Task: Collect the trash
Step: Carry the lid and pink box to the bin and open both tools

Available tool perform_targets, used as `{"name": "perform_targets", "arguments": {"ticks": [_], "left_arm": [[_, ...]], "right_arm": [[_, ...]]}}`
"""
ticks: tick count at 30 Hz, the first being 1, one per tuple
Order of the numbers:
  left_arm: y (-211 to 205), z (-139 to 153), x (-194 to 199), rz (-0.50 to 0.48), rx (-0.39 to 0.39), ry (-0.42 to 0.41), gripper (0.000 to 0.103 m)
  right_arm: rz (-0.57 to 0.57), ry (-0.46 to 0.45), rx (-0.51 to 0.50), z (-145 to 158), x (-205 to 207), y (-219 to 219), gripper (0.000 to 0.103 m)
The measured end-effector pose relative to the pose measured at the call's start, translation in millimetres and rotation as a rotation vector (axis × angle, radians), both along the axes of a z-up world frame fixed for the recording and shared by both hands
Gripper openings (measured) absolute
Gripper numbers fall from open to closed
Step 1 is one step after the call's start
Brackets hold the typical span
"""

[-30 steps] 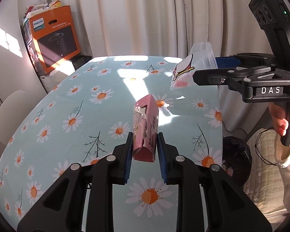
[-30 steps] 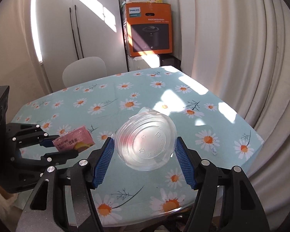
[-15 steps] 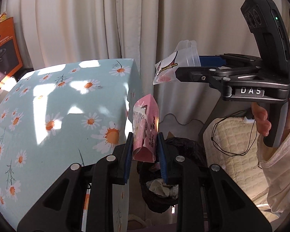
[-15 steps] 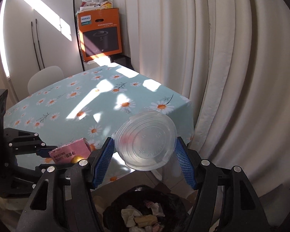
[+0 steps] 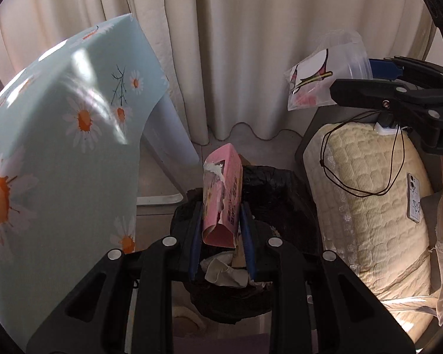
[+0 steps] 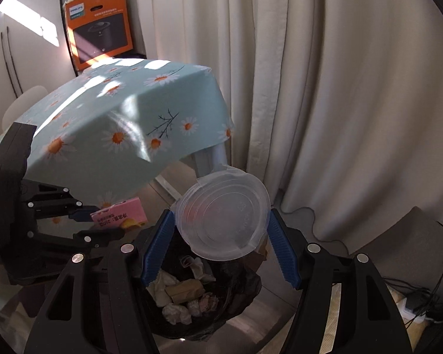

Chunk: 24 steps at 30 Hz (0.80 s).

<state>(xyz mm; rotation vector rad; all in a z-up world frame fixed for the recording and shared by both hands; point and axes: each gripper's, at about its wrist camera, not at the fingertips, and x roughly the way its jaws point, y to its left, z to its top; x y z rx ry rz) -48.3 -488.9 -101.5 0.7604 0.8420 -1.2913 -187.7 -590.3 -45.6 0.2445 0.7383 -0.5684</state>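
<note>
The right claw (image 6: 220,243) is clamped on a clear plastic tub (image 6: 223,215), held by its sides with its base facing the camera, above and toward the curtain side of the bin (image 6: 209,292). The left claw (image 5: 221,230) is clamped on a torn pink carton (image 5: 221,199), which stands upright between the pads just above the bin's rim (image 5: 265,174).

Largest risk first: the counter (image 6: 109,135), draped in a daisy cloth, overhangs close beside the bin, and the two claws crowd the same opening. If both let go together the pieces could knock each other, or a claw could strike the counter's edge.

The bin itself is lined with a loose black bag and already holds crumpled paper and wrappers well up its depth. The liner sags at the rim, so anything landing on the fold may slide off onto the floor.

The tub is wide and light. It sits partly off the bin's centre, so I judge it likeliest to catch the rim, tip and roll away.

The carton is narrow and looks centred over the bin, so it should fall true, though its ragged torn flap could snag a pad as that claw parts.
</note>
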Motion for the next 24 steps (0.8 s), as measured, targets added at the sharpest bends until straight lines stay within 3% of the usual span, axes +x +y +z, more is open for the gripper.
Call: {"name": "perform_targets", "arguments": {"ticks": [11, 16, 20, 24], "left_arm": [[-24.1, -118.6, 5.0, -0.014, 0.258, 0.089, 0.025], [-27.7, -168.3, 9.6, -0.014, 0.376, 0.057, 0.025], [-26.4, -188.3, 20.6, -0.004, 0.425, 0.041, 0.025], [-26.6, -195.5, 25.8, -0.012, 0.421, -0.003, 0.026]], "right_arm": [[0.004, 0.155, 0.218, -135.0, 2.0, 13.4, 0.061], [0.047, 0.249, 0.270, -183.3, 22.1, 22.2, 0.061], [0.074, 0.314, 0.282, -214.0, 40.6, 29.4, 0.061], [0.107, 0.386, 0.257, -238.1, 55.2, 39.7, 0.062]]}}
